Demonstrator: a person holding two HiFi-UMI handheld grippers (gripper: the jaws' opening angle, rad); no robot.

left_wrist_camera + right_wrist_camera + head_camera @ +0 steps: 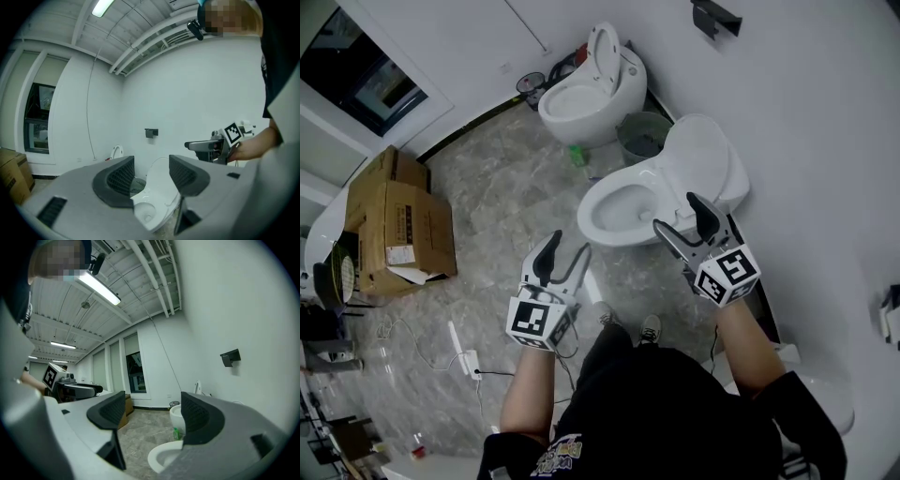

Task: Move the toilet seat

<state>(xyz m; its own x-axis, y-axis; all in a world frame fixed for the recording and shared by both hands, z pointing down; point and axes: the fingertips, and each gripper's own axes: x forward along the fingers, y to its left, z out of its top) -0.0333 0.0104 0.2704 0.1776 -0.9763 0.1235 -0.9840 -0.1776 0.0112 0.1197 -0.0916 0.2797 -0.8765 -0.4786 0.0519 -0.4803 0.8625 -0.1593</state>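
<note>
The right claw (152, 416) hides much of the near toilet (161, 458).

A bare washroom: near toilet (614, 214), far toilet (581, 103), paper holder (715, 17) on the white wall (806, 103)

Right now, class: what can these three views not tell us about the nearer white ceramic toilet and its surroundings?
Nearer white ceramic toilet: head view, the raised white part is too uniform to tell seat from lid.
Brown cardboard box: head view, the print on its label is too small.
Black wall fixture: cut off by the head view's top edge.
Small green bottle: head view, too small to identify.
</note>
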